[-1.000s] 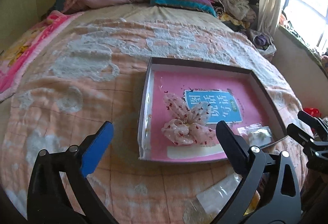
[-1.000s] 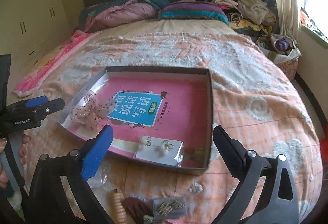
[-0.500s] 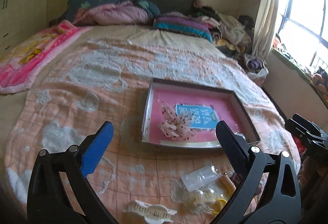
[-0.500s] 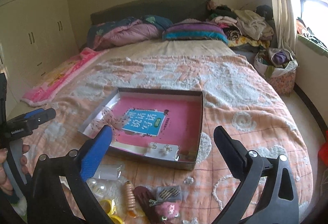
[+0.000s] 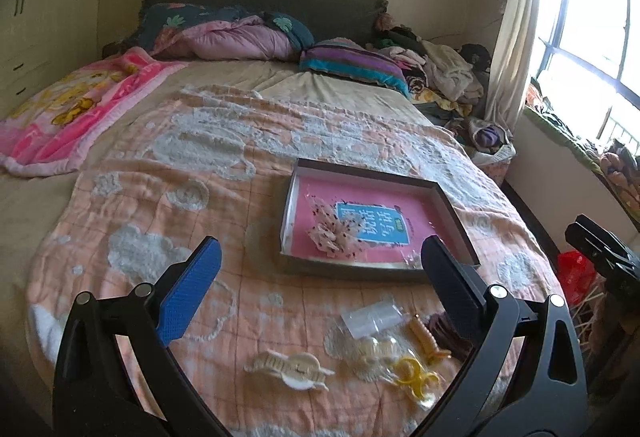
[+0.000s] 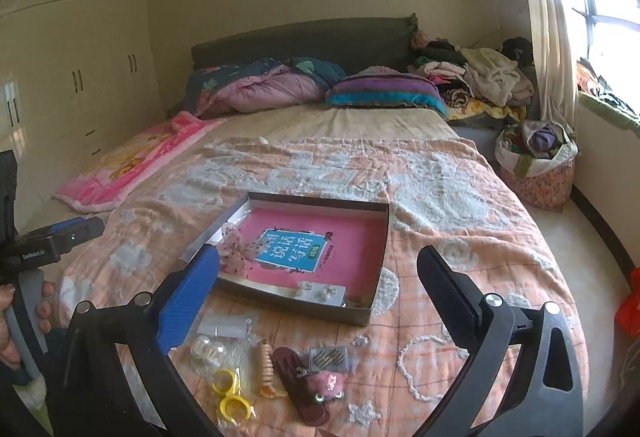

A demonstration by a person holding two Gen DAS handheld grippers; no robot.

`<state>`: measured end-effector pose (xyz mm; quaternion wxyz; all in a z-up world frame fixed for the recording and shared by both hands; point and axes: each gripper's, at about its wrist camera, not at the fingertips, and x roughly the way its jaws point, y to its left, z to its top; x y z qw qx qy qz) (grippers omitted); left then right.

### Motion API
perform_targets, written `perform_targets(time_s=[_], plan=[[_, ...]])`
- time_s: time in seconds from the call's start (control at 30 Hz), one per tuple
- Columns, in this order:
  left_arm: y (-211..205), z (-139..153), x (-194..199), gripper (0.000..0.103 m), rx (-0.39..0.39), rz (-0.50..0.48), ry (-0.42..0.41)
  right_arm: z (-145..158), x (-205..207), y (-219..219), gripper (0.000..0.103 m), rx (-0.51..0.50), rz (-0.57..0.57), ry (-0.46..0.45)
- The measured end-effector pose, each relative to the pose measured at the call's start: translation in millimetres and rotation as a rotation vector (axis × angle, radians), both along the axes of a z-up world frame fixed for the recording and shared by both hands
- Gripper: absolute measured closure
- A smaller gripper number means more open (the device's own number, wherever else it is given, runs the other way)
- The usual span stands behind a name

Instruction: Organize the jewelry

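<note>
Both hand-held grippers, L (image 5: 316, 285) and R (image 6: 318, 291), are shown w/ jaws spread wide apart and nothing clamped, held above the near edge of a peach quilt (image 5: 168, 205). Just beyond the fingertips, loose jewelry is seen scattered on the quilt: a cream claw clip (image 5: 290, 365), yellow rings in a clear bag (image 6: 232, 395), a coiled hair tie (image 6: 264, 361), a dark red hair clip (image 6: 298, 383) and a card of bobby pins (image 6: 330, 359). Further out, a shallow box (image 6: 378, 249) w/ pink lining is shown holding a dotted tulle bow (image 5: 336, 235) at its L side and an earring card (image 6: 322, 292) at the near R corner.
</note>
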<state>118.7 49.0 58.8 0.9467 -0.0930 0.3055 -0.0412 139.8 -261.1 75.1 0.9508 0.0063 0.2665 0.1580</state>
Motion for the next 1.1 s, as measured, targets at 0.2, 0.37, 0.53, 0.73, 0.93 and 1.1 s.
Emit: perform_targets(time_s=[0.2, 0.37, 0.53, 0.73, 0.93, 1.1], plan=[[-7.4, 2.1, -16.9, 0.010, 0.018, -0.021, -0.001, 3.9, -15.8, -5.8, 0.004, -0.005, 0.019, -0.009], [-13.7, 3.3, -29.2, 0.010, 0.022, -0.037, 0.004, 6.1, -32.7, -8.2, 0.004, -0.017, 0.044, -0.024], [-28.0, -1.7, -39.8, 0.010, 0.033, -0.083, 0.026, 0.5, -47.8, -10.3, 0.004, -0.041, 0.067, -0.019], [-45.9, -19.7, -48.7, 0.010, 0.054, -0.125, 0.077, -9.5, -60.0, -14.7, 0.004, -0.049, 0.079, 0.009], [-65.4, -44.3, -53.9, 0.010, 0.024, -0.205, 0.166, -23.8, -72.8, -20.4, 0.004, -0.063, 0.095, 0.040], [-80.8, -59.5, -58.2, 0.010, 0.029, -0.226, 0.206, -39.9, -81.0, -23.8, 0.004, -0.075, 0.111, 0.079]])
